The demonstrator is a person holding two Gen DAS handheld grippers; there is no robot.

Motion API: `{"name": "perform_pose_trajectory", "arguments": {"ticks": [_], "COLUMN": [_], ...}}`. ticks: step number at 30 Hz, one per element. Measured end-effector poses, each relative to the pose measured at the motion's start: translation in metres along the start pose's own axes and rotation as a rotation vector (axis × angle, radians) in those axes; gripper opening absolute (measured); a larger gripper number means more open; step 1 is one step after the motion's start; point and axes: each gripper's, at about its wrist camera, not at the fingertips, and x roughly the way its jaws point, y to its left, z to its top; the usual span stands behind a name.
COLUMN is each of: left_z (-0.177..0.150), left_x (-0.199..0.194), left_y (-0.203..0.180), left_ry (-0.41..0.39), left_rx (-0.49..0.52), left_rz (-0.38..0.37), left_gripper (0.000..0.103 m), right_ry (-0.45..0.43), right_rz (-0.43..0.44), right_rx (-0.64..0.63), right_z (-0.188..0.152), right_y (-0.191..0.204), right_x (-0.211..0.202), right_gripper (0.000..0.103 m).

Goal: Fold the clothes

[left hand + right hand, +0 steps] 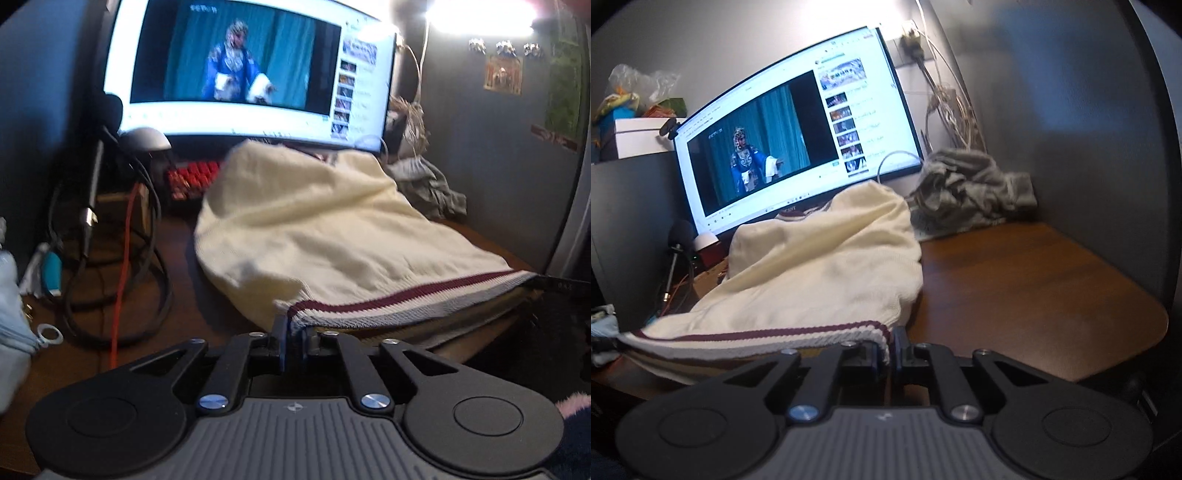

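Note:
A cream knit sweater (295, 229) with a maroon-striped hem lies heaped on the brown desk (1034, 288) in front of the monitor. My left gripper (293, 332) is shut on the hem's left corner, low at the near edge of the desk. My right gripper (888, 345) is shut on the hem's other corner (882, 332). The striped hem (757, 339) stretches taut between the two grips, lifted a little off the desk. The rest of the sweater (827, 266) sags back toward the screen.
A lit curved monitor (240, 70) stands at the back. A crumpled grey garment (971, 188) lies in the back right corner. Black and orange cables (118, 258) and a red keyboard (192, 177) crowd the left. Bare desk shows to the right of the sweater.

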Motion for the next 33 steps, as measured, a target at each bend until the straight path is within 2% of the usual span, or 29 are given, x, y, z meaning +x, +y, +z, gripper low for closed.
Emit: {"name": "perform_pose_trajectory", "arguments": {"ticks": [2,5,8,12,17,21,24,29,33], "left_z": [-0.001,-0.002,-0.004,-0.004,0.005,0.021,0.033,0.039,0.036], "left_x": [0.0,-0.001,-0.006,-0.019,-0.035,-0.031,-0.012,0.039,0.062], "left_y": [-0.007,-0.017,-0.022,-0.026,-0.031,-0.043,-0.061,-0.086,-0.096], "left_ry": [0.009,0.019,0.035,0.063,0.077,0.022,0.008,0.088,0.126], "left_rx": [0.051,0.138,0.213,0.284,0.317,0.298,0.301,0.344,0.394], "left_rz": [0.015,0.042,0.054,0.042,-0.041,-0.147,-0.252,-0.305,-0.33], "left_gripper": [0.017,0.034,0.037,0.038,0.038,0.038,0.038,0.038,0.038], "right_ry": [0.013,0.028,0.06,0.105,0.151,0.125,0.126,0.195,0.222], "right_rz": [0.003,-0.008,-0.029,0.004,0.105,0.207,0.299,0.347,0.377], "right_rx": [-0.028,-0.118,-0.205,-0.266,-0.333,-0.413,-0.492,-0.595,-0.628], "right_z": [0.0,0.002,0.002,0.004,0.012,0.018,0.019,0.011,0.007], "right_y": [0.002,0.012,0.02,0.026,0.042,0.075,0.101,0.122,0.123], "right_x": [0.0,-0.003,-0.008,-0.023,-0.041,-0.033,-0.013,0.032,0.044], "right_gripper": [0.016,0.024,0.029,0.029,0.029,0.029,0.028,0.028,0.028]}}
